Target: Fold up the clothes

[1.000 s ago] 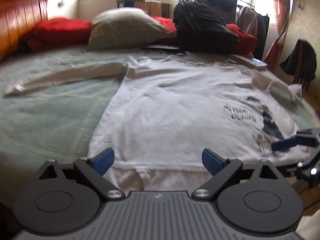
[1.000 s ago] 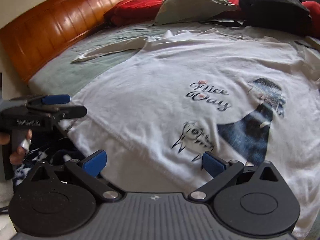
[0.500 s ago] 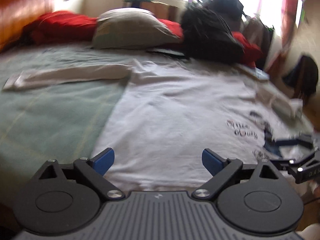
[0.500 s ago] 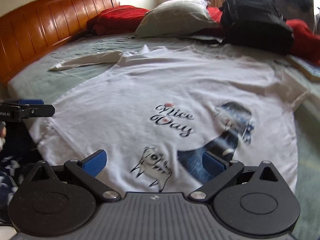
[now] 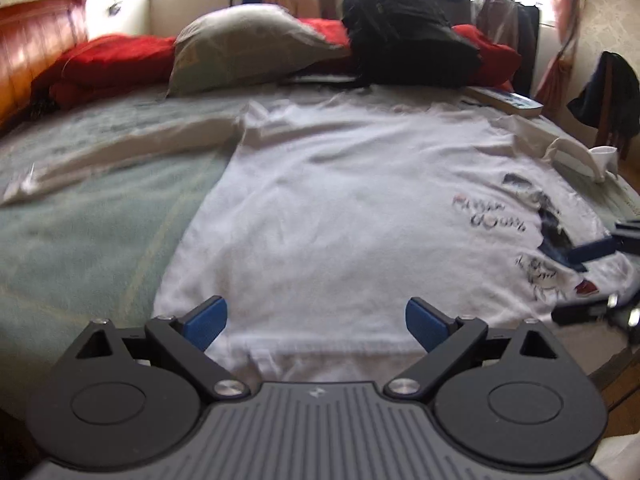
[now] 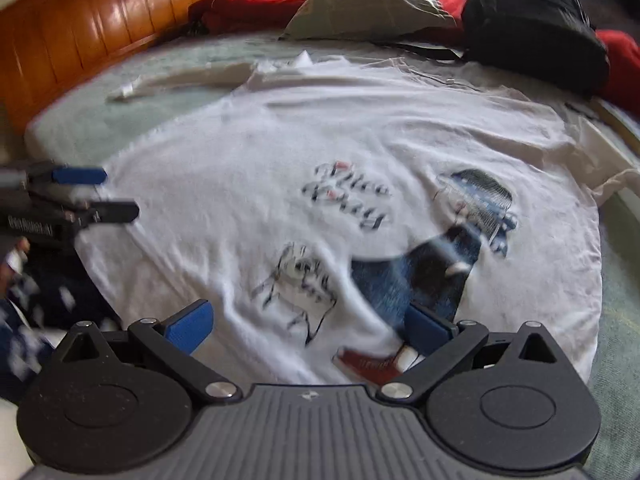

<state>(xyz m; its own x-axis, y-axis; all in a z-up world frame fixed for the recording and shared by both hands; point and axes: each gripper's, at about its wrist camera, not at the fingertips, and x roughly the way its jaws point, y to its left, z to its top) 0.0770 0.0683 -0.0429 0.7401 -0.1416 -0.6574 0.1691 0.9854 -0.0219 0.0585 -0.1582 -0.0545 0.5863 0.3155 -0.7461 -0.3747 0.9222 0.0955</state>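
A white long-sleeved shirt (image 5: 340, 208) with a printed picture and lettering (image 6: 348, 200) lies spread flat on the green bed cover (image 5: 80, 232). One sleeve (image 5: 120, 152) stretches out to the left, the other (image 5: 572, 152) lies bunched at the right. My left gripper (image 5: 316, 322) is open just above the shirt's near hem, nothing between its blue pads. My right gripper (image 6: 308, 326) is open over the print near the hem. Each gripper shows at the edge of the other's view: the right gripper (image 5: 600, 276), the left gripper (image 6: 84, 196).
A grey pillow (image 5: 248, 44), red bedding (image 5: 112, 60) and a black backpack (image 5: 404, 40) lie at the far side of the bed. A wooden headboard (image 6: 80, 36) runs along the left. A flat box (image 5: 508, 100) lies at the far right. Dark patterned cloth (image 6: 36, 316) lies below the bed edge.
Both grippers have shifted and come down closer to the shirt's near hem; the views are blurred from motion. Both stay open. The shirt has not moved.
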